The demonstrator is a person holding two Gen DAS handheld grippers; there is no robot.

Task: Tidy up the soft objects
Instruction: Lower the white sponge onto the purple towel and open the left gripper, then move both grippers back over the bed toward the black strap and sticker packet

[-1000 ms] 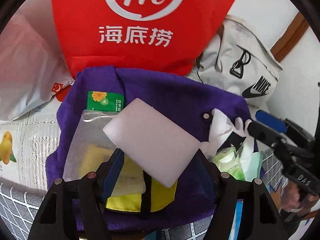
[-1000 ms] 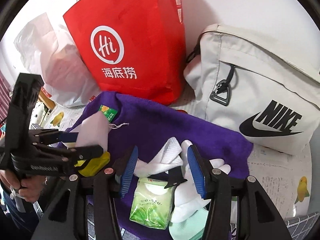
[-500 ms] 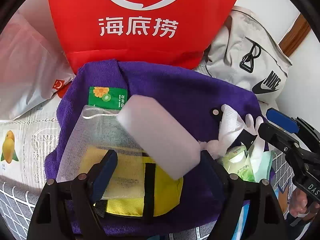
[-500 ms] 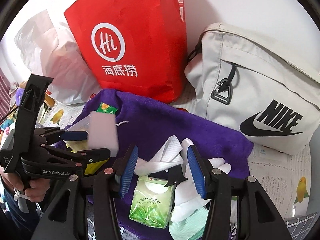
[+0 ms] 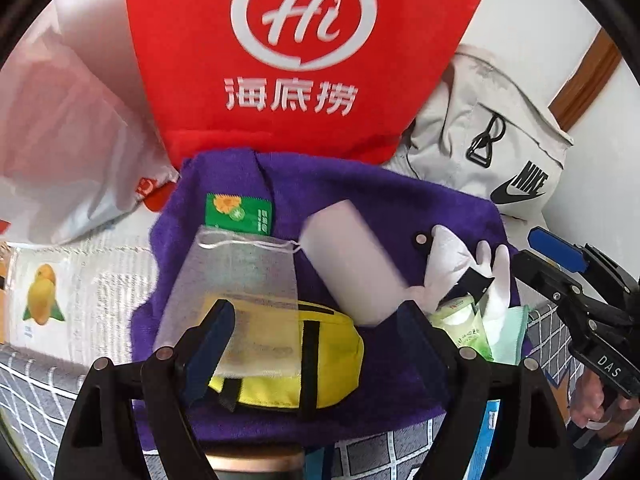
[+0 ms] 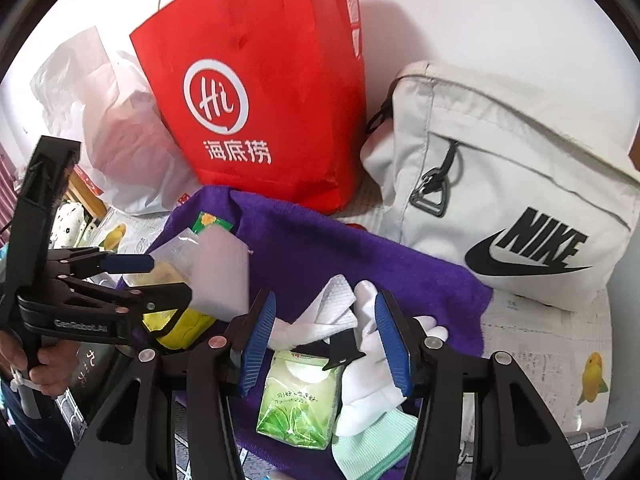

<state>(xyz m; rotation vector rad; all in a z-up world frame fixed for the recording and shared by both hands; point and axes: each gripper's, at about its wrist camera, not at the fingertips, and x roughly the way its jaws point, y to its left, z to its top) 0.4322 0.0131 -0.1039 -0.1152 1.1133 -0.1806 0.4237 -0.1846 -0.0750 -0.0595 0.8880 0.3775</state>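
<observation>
White wall [image 6: 480, 20] behind, evenly daylit — brown wooden trim [image 5: 588, 76] at its right edge. Surface [image 5: 80, 280] covered with printed newspaper sheets; grey grid-patterned cloth [image 5: 32, 396] along the near edge.

The red bag [image 6: 256, 92] at the far side bears a white "Hi" logo above "海底捞", the pale bag [image 6: 508, 208] to its right reads "NIKE", and the left gripper [image 6: 168, 280] body reads "GenRobot.AI".

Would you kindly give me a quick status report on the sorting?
Left tongs just opened, nothing pinched; white foam block free over purple towel. Right tongs open above white gloves. Nothing blocking.
</observation>
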